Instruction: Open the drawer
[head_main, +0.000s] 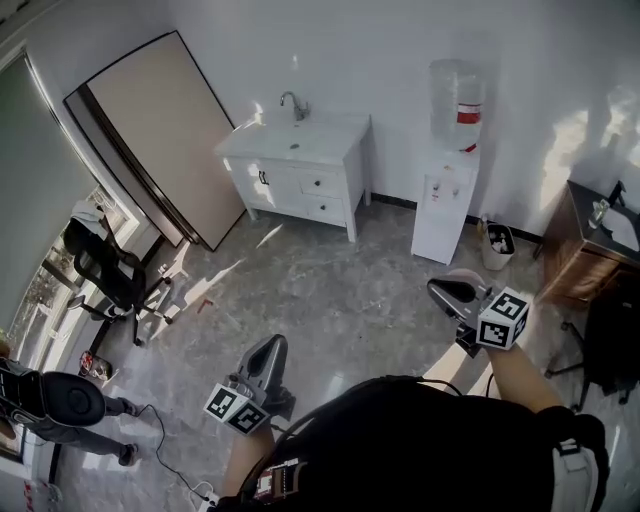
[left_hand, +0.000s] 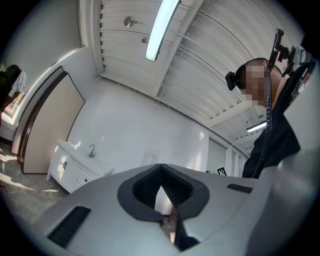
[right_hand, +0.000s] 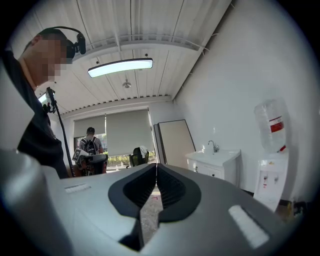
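The drawer is sitting closed in the right half of the white vanity's front, the upper of two there (which one is meant I cannot tell); the vanity is standing against the far wall, with the water dispenser near its right side; a wide stretch of floor is lying between it and me. I am holding the left gripper and the right gripper low in front of my body, well apart from the vanity; both are showing jaws pressed together, gripping nothing. I am judging this as the approach step; the next move is calling for crossing the floor, parting one gripper's jaws and lining them up on the drawer's knob.
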